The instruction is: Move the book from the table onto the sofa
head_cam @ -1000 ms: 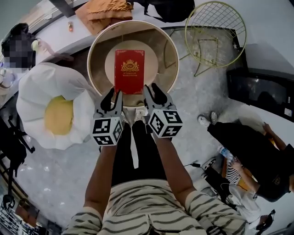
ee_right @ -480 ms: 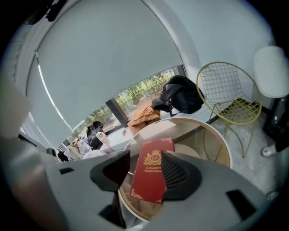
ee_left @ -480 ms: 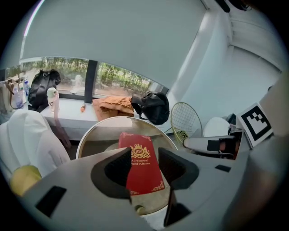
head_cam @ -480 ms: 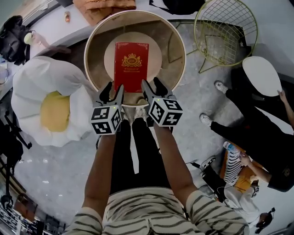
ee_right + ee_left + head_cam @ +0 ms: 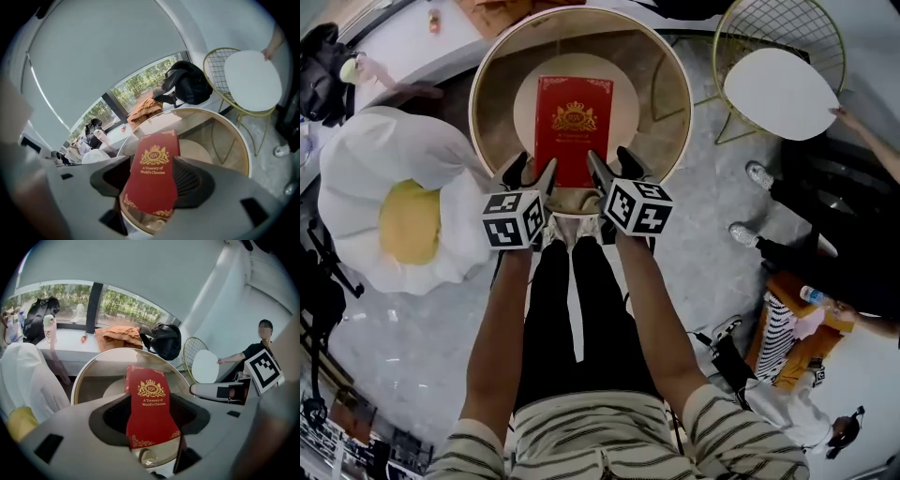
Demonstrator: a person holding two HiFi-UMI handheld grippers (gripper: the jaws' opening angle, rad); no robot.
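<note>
A red hardback book with a gold crest lies flat on the round glass table. My left gripper and right gripper hover side by side at the book's near edge, tilted downward. Both sets of jaws are opening. In the left gripper view the book shows in the gap of the left gripper, with no pad pressing on it. The right gripper view shows the same: the book lies in the gap of the right gripper, untouched.
A white egg-shaped seat with a yellow centre sits left of the table. A gold wire chair stands at the upper right, where a person's hand holds a white pad. People sit on the floor at the right.
Both grippers have sunk toward the table's near edge and their jaws have spread wider. At the right, a person has brought a white pad over the wire chair.
</note>
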